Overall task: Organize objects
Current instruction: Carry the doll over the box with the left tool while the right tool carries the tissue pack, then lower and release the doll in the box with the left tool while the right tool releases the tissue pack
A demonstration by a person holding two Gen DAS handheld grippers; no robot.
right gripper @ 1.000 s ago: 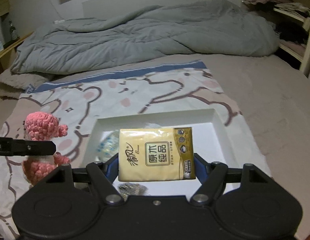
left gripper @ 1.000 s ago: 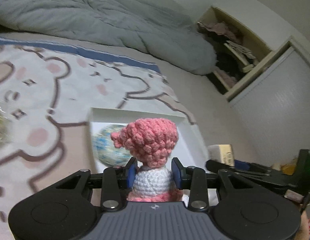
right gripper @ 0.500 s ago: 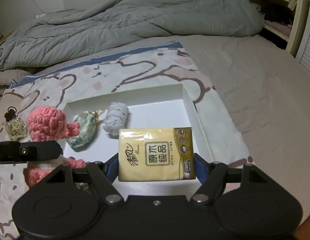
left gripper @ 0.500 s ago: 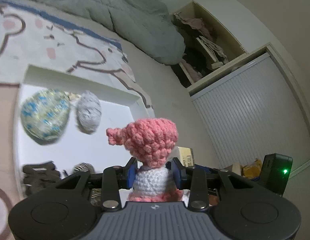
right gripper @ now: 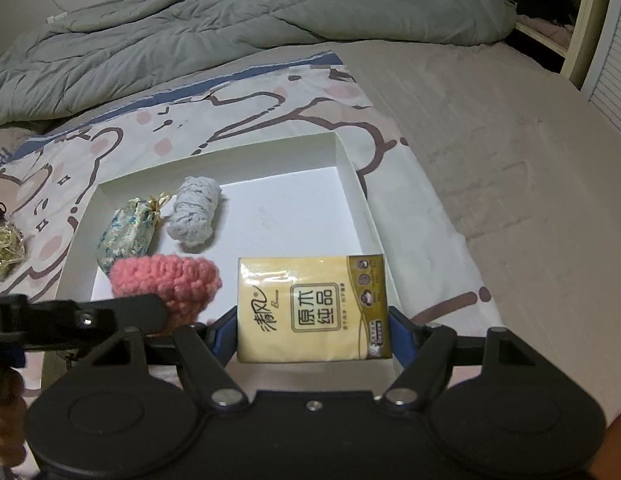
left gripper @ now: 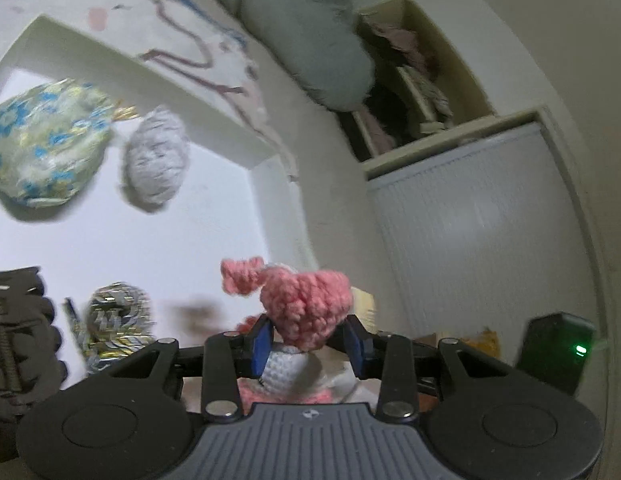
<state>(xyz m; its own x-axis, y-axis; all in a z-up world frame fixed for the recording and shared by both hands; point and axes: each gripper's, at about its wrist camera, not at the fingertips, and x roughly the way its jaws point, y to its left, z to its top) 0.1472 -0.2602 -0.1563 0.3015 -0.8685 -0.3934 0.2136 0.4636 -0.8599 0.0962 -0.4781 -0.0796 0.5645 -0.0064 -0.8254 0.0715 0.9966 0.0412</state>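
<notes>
My left gripper (left gripper: pixel 306 346) is over the white tray (left gripper: pixel 266 184), with its blue pads now spread apart around a pink and white crochet doll (left gripper: pixel 304 312) that sags low between them. The doll (right gripper: pixel 166 284) also shows in the right wrist view, inside the tray (right gripper: pixel 358 188). My right gripper (right gripper: pixel 312 336) is shut on a yellow tissue pack (right gripper: pixel 312 308) above the tray's near right part.
In the tray lie a floral pouch (left gripper: pixel 42 148), a grey yarn ball (left gripper: pixel 156 168), a foil-wrapped item (left gripper: pixel 114 320) and a dark object (left gripper: pixel 14 336). A small bundle (right gripper: pixel 6 248) lies on the bear-print blanket left of the tray. A grey duvet (right gripper: pixel 230 20) is behind.
The left gripper moved right over the tray and lower; its pads spread and the doll sank between them. The right gripper with the tissue pack came closer over the tray.
</notes>
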